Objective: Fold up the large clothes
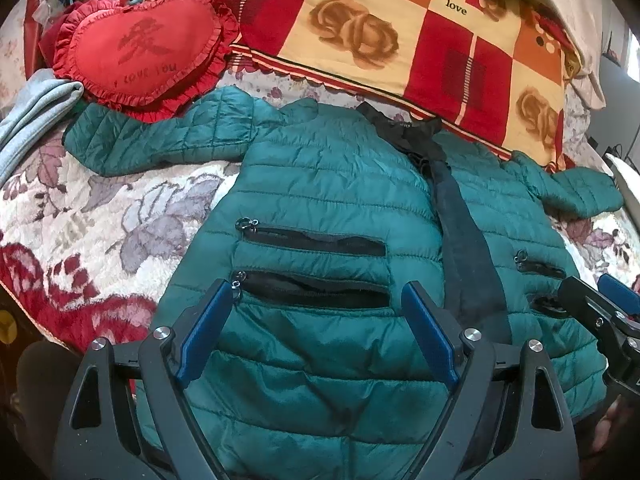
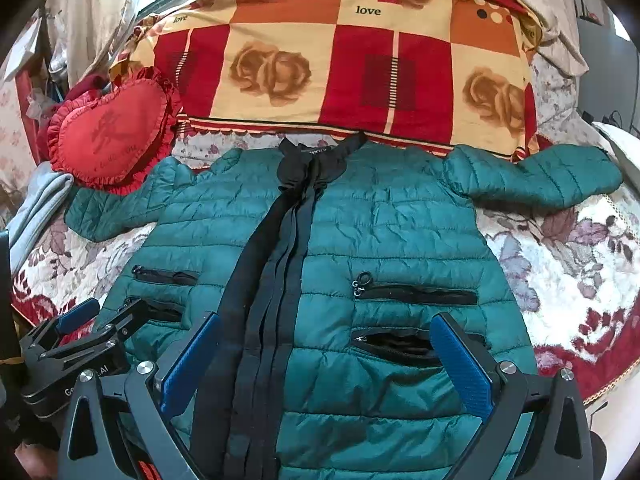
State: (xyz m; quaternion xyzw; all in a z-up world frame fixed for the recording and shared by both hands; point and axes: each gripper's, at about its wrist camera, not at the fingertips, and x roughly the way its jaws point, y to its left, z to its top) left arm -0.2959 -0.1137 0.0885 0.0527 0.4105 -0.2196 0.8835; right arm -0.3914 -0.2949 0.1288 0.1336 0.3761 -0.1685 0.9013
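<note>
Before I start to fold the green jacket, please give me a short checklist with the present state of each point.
1. Jacket lies flat, front up: ok.
2. Both sleeves spread outward: ok.
3. Left gripper open, holding nothing: ok.
4. Right gripper open, holding nothing: ok.
5. Left sleeve clear of the heart pillow: not ok, its far edge lies under the pillow.
6. Front zipper closed: cannot tell.

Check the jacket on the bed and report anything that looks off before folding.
The green quilted jacket lies flat, front up, sleeves spread. Two oddities: the lower pocket gapes unzipped, and the red heart cushion overlaps the tip of one sleeve. Both grippers hover open over the hem.
</note>
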